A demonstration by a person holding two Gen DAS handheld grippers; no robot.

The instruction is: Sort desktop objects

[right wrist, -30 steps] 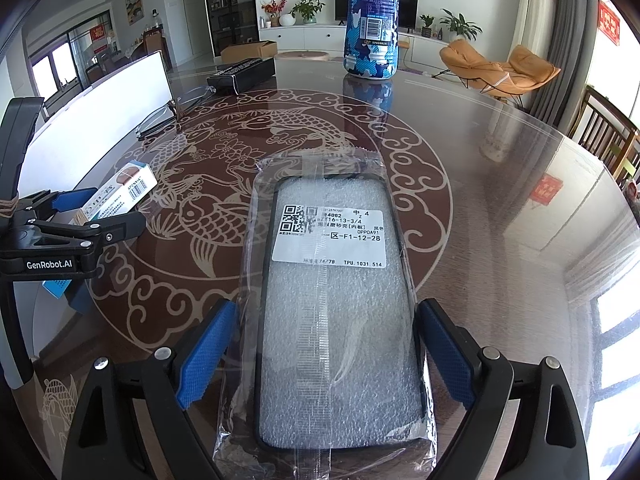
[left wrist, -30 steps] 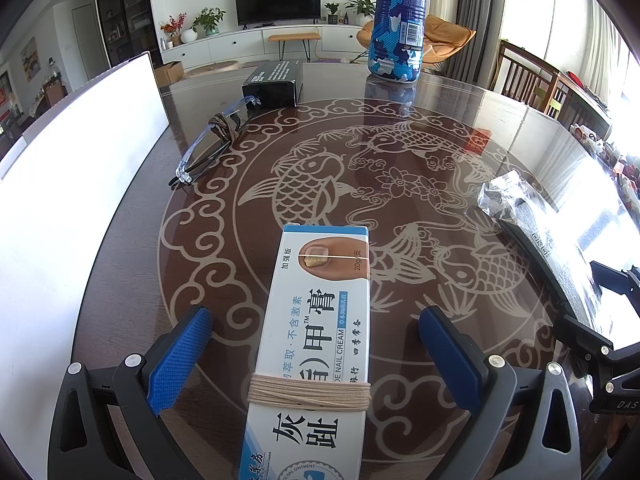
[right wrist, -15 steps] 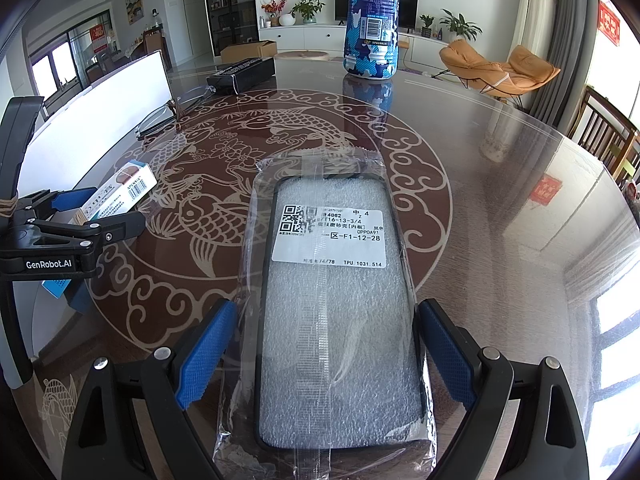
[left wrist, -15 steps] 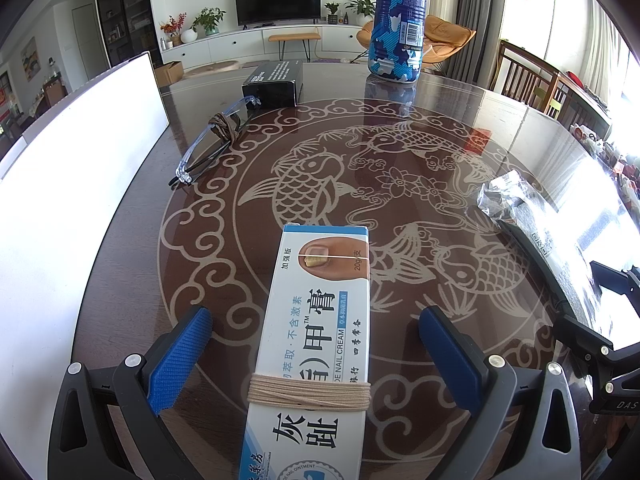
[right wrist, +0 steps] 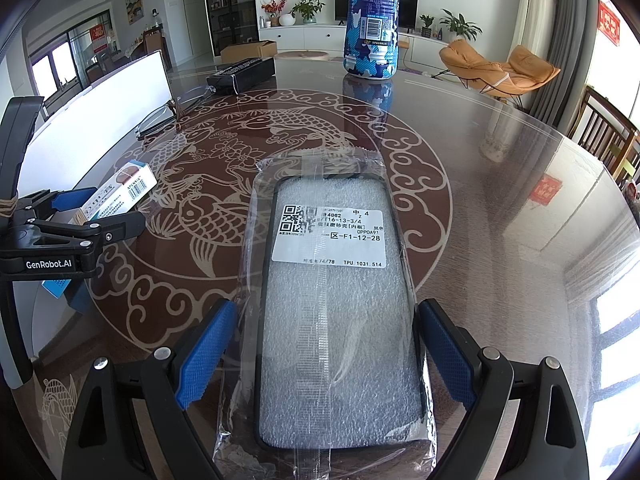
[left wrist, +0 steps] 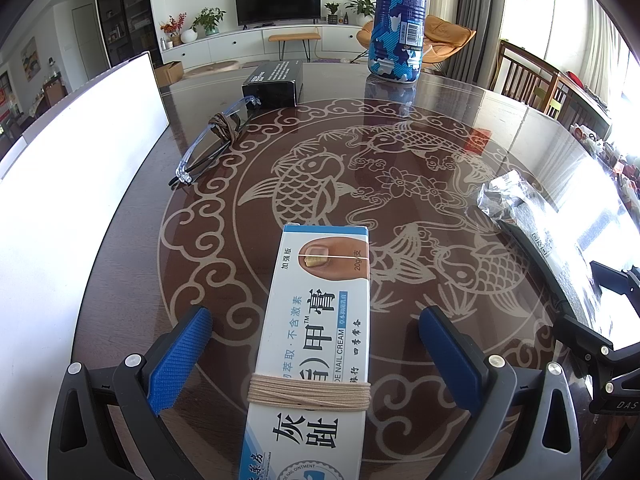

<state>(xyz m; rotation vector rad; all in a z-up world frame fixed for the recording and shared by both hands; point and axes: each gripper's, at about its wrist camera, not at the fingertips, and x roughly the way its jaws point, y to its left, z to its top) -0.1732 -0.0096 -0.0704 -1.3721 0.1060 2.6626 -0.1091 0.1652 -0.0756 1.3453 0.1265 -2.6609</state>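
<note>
A white-and-blue nail cream box [left wrist: 316,340], bound with beige thread, lies on the table between the fingers of my left gripper [left wrist: 314,320]. The gripper is open, with a gap on each side of the box. In the right wrist view a black phone case in a clear plastic bag [right wrist: 336,320] lies flat between the blue pads [right wrist: 208,348] of my right gripper [right wrist: 326,312]. That gripper is open too, its pads beside the wrap, not squeezing it. The right view also shows the left gripper [right wrist: 118,206] around the cream box [right wrist: 128,188].
The round glass-topped table [left wrist: 360,160] has a carp pattern. Folded glasses [left wrist: 212,148], a black box [left wrist: 276,80] and a tall blue bottle [left wrist: 400,20] stand at the far side. A white panel [left wrist: 80,160] runs along the left edge. Chairs stand behind on the right.
</note>
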